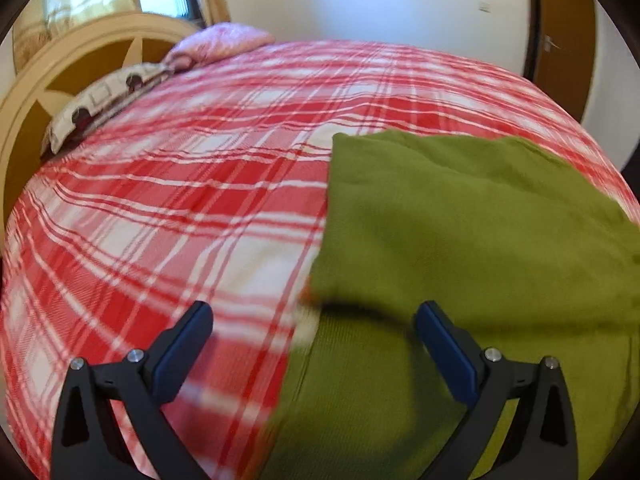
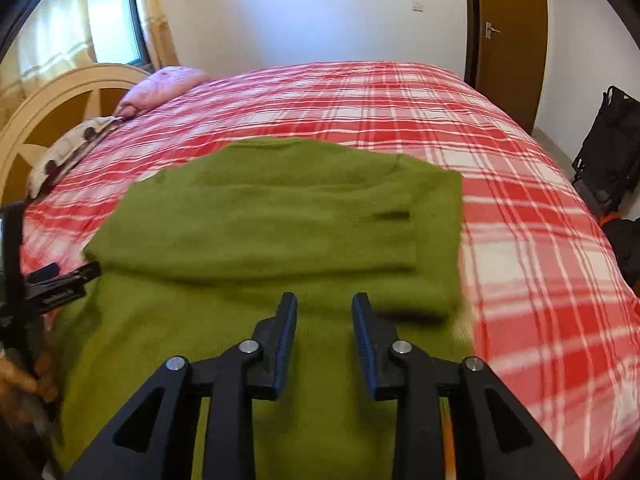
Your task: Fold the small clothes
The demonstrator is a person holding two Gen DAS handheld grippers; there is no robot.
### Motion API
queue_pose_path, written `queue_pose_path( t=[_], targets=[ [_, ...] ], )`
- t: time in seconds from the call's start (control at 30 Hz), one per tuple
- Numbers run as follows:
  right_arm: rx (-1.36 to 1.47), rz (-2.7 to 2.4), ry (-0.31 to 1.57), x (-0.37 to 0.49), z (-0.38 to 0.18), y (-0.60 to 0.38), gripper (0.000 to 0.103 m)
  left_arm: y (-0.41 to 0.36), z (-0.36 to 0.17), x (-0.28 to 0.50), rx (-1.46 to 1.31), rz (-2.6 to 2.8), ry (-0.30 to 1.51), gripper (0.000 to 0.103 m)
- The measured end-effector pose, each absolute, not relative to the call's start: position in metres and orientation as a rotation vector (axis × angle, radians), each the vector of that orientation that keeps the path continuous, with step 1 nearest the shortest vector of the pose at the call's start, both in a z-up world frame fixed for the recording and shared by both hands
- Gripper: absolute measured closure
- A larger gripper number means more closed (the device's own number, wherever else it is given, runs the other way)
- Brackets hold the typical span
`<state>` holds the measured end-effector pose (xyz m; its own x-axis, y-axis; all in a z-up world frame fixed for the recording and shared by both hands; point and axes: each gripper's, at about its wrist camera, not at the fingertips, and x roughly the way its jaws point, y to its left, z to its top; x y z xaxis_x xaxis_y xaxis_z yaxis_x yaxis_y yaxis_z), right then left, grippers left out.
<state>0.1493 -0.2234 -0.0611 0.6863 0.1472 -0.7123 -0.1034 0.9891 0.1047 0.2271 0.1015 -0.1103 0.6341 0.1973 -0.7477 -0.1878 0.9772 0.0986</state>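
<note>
**A:** Green sweater, where does it lie?

**B:** On a bed covered with a red and white plaid bedspread, towards the near edge. Its far part is folded back over the near part, so a doubled layer lies across it, with a sleeve cuff showing at the right side of the fold.

**A:** What is around it?

**B:** At the head of the bed, to the left, a pink pillow and a patterned cream pillow lean by a cream and brown headboard. Nothing lies on the sweater itself. The rest of the bedspread is bare plaid.

**A:** And the room?

**B:** White walls, a curtained window behind the headboard, a brown door on the far right, and a black bag on the floor beside the bed.

**A:** The grippers?

**B:** The right gripper hovers over the near middle of the sweater, jaws partly apart with nothing between them. The left gripper sits at the sweater's left edge, jaws spread wide, one finger over plaid, the other over green cloth, gripping nothing. From the right wrist view, the left gripper appears at the far left, with the person's hand below it.
</note>
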Motion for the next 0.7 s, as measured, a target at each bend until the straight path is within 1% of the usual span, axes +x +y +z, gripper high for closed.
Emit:
queue_pose_path(
  t=[0.07,0.1,0.27,0.43,0.57,0.7],
  targets=[
    [0.071,0.160,0.775,0.123,-0.053,-0.230,0.047,0.095,-0.109,0.206,0.062,0.163,0.848,0.000],
    [0.083,0.170,0.758,0.106,-0.048,-0.236,0.046,0.089,-0.107,0.192,0.095,0.130,0.838,0.000],
    [0.143,0.209,0.746,0.043,-0.036,-0.257,0.046,0.073,-0.091,0.133,0.203,0.003,0.754,0.000],
    [0.154,0.206,0.800,-0.008,-0.035,-0.275,0.046,0.065,-0.074,0.086,0.257,-0.060,0.672,0.000],
    [0.138,0.209,0.828,-0.051,-0.036,-0.282,0.046,0.067,-0.071,0.058,0.262,-0.122,0.662,0.000],
    [0.186,0.235,0.899,-0.079,-0.054,-0.284,0.046,0.070,-0.080,0.031,0.291,-0.142,0.701,0.000]
  ],
)
